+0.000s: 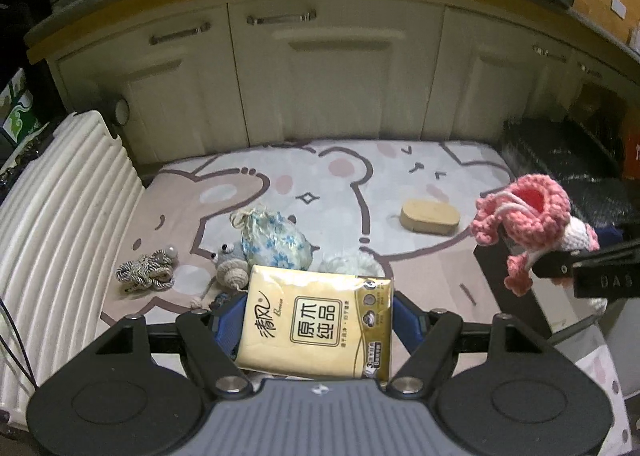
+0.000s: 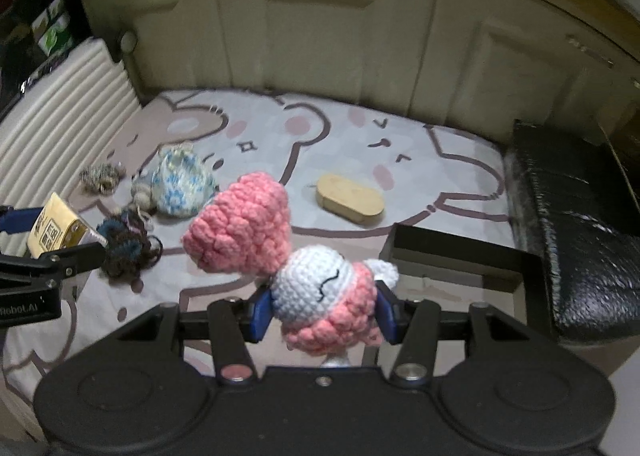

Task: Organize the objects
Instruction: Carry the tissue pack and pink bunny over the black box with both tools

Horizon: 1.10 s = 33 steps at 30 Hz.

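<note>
Here, black box (image 2: 456,256) interior unseen, floral drawstring pouch (image 1: 276,240) tied shut

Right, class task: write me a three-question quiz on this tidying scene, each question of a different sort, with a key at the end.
1. True or false: the left gripper is shut on the yellow tissue pack.
2. Which item does the right gripper hold?
A. the wooden oval box
B. the pink and white crochet doll
C. the blue floral pouch
3. Fill in: the open black box stands on the cartoon-print ____, to the right of the held doll in the right wrist view.

Key: 1 true; 2 B; 3 mat.
</note>
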Available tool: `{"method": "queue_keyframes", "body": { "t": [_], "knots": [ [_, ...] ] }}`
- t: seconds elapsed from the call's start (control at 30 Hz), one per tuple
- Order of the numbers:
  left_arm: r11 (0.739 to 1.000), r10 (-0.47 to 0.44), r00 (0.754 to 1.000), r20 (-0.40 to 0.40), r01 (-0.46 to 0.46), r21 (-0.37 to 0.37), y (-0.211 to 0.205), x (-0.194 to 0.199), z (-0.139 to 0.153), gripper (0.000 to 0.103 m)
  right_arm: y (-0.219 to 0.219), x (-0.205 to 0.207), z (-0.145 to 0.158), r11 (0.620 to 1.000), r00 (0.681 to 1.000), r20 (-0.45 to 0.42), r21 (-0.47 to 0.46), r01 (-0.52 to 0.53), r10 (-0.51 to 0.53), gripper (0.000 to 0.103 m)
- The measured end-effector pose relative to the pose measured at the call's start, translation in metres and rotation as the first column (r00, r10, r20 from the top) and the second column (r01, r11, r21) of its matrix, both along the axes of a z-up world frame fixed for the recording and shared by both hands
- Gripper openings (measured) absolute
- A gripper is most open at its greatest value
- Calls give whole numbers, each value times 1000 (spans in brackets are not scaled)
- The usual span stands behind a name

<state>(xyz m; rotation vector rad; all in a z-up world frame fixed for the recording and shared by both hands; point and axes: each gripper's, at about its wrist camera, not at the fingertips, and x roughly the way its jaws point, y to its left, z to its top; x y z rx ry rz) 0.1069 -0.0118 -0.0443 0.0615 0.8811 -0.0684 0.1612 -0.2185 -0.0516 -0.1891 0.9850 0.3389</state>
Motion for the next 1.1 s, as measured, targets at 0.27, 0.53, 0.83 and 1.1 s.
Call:
{"method": "queue_keyframes", "body": {
  "t": [0.27,0.53,0.83,1.1],
  "knots": [
    [1000,1,1000,25,0,-23,-17,3,25,75,-26,-9,17,994,994,34,44,101,-103,53],
    [998,-8,999,47,11,-69,-46,14,46,75,-58,-9,33,967,970,57,114,230,-237,53],
    [992,-61,998,27,64,-108,-108,43,51,75,-102,4,36,926,932,60,156,344,-356,53],
    [984,-89,995,-36,82,-159,-155,61,31,75,-144,16,21,887,896,25,154,435,-444,53]
  ]
}}
